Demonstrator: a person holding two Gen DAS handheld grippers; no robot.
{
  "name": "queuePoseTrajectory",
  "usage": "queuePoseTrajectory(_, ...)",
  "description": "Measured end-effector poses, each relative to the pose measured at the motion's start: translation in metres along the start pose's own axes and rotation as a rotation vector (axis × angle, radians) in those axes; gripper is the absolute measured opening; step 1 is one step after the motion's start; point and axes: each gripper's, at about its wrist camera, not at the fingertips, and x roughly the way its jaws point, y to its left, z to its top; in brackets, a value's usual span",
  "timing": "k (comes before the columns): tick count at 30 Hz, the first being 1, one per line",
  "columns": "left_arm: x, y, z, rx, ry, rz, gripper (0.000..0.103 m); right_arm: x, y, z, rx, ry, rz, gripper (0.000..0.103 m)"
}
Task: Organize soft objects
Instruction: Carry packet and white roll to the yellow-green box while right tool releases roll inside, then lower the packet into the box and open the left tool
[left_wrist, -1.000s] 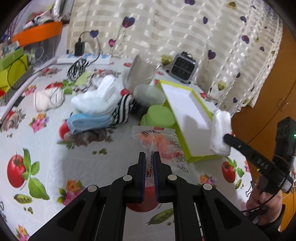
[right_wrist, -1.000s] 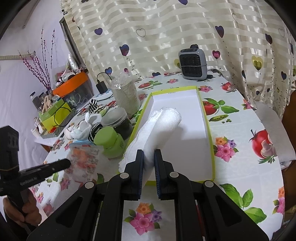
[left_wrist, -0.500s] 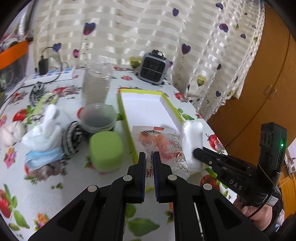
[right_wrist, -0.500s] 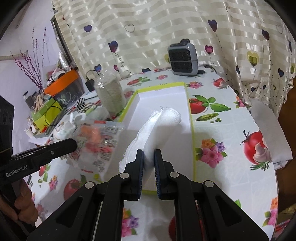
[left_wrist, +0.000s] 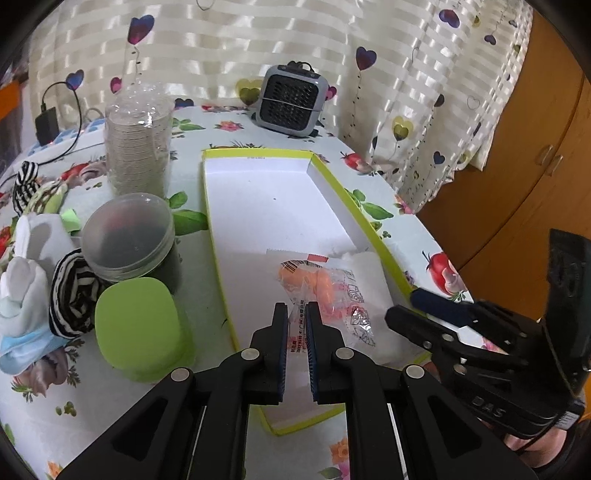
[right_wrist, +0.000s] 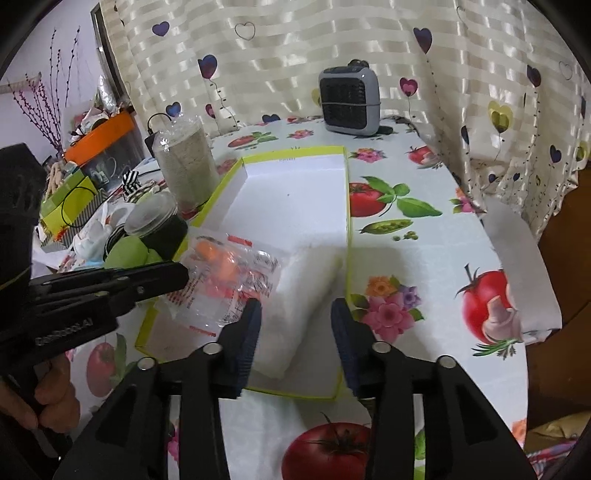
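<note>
A shallow white box with a lime rim (left_wrist: 266, 206) (right_wrist: 295, 192) lies on the flowered tablecloth. A rolled white towel (right_wrist: 306, 288) (left_wrist: 369, 267) rests in its near right corner. My right gripper (right_wrist: 295, 310) (left_wrist: 402, 304) straddles the towel with its jaws opening wide, and the pads do not press on it. A clear plastic packet with orange pieces (left_wrist: 325, 291) (right_wrist: 229, 273) lies half on the towel, inside the box. My left gripper (left_wrist: 296, 306) (right_wrist: 181, 275) still pinches the packet's near edge, though its jaws are starting to open.
Left of the box stand a lime lidded tub (left_wrist: 136, 325), a dark jar with a frosted lid (left_wrist: 129, 232) and a wrapped stack of cups (left_wrist: 138, 147). Socks and cloths (left_wrist: 29, 288) are piled further left. A small grey heater (left_wrist: 291, 96) sits at the back. The table edge runs close on the right.
My left gripper carried the packet rightward, over the box and down onto the towel. My right gripper lowered the towel into the box and spread its jaws off it.
</note>
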Motion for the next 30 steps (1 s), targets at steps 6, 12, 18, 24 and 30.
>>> queuePoseTrajectory(6, -0.004, -0.001, 0.000, 0.011, -0.012, 0.020, 0.018, -0.014, 0.003, 0.000, -0.008, -0.029, -0.023, 0.042)
queuePoseTrajectory(12, -0.018, -0.002, -0.001, 0.020, -0.041, 0.024, 0.019, -0.022, 0.009, 0.000, -0.007, -0.041, -0.029, 0.042)
queuePoseTrajectory(18, -0.037, 0.001, -0.006, 0.016, -0.074, 0.032, 0.019, -0.034, 0.019, -0.002, -0.018, -0.056, -0.026, 0.042)
queuePoseTrajectory(24, -0.053, 0.007, -0.018, 0.003, -0.089, 0.060, 0.019, -0.040, 0.034, -0.006, -0.033, -0.060, -0.009, 0.042)
queuePoseTrajectory(30, -0.072, 0.014, -0.030, -0.007, -0.109, 0.105, 0.019, -0.045, 0.053, -0.012, -0.057, -0.062, 0.027, 0.042)
